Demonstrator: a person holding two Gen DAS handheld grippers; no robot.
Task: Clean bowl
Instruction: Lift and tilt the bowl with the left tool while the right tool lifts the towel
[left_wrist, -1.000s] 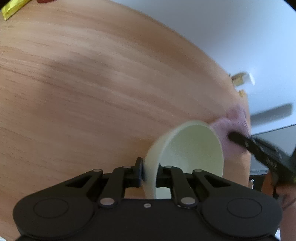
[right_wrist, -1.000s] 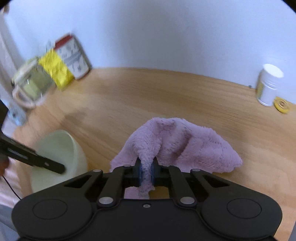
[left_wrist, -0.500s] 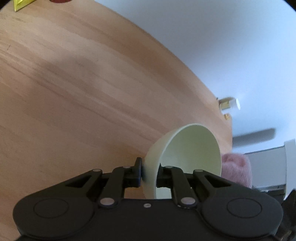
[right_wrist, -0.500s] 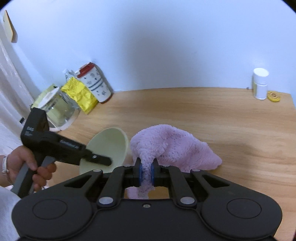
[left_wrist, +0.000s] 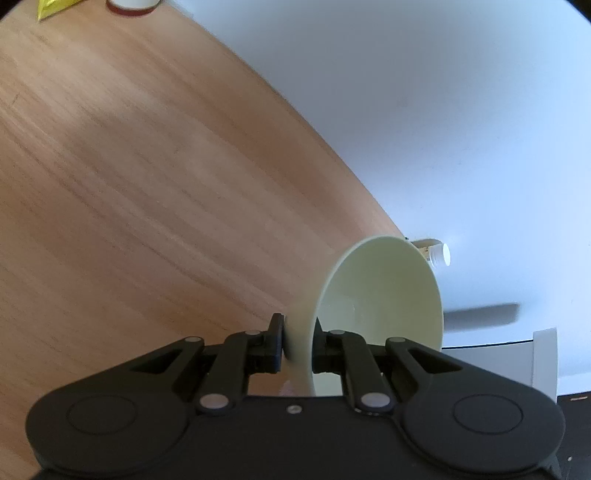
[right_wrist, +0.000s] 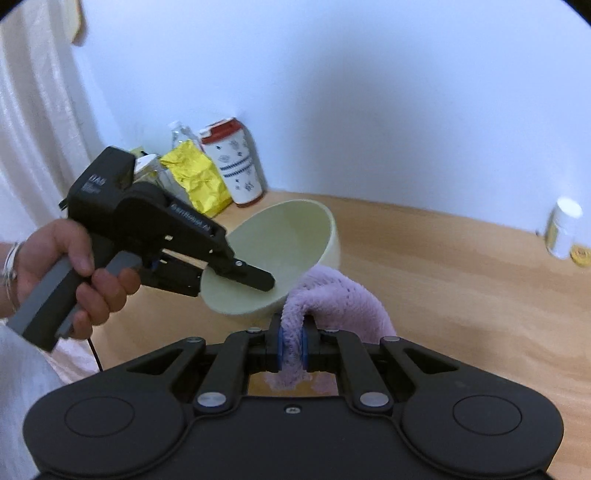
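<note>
A pale green bowl (left_wrist: 384, 295) is clamped by its rim in my left gripper (left_wrist: 298, 345), lifted above the wooden table (left_wrist: 129, 177) and tilted with its opening to the right. In the right wrist view the bowl (right_wrist: 280, 251) hangs in the air at centre, with the left gripper (right_wrist: 258, 277) shut on its near rim. My right gripper (right_wrist: 292, 347) is shut on a fluffy lilac cloth (right_wrist: 332, 306). The cloth sits just below and right of the bowl, close to its outer wall.
At the table's back left stand a red-lidded patterned cup (right_wrist: 234, 162), a yellow foil bag (right_wrist: 195, 181) and a glass jar (right_wrist: 147, 170). A white pill bottle (right_wrist: 565, 229) and a small yellow roll (right_wrist: 581, 254) are at the back right.
Both grippers rose off the table. The bowl went up and tilted more upright. The cloth was lifted from lying spread on the table to hanging beside the bowl.
</note>
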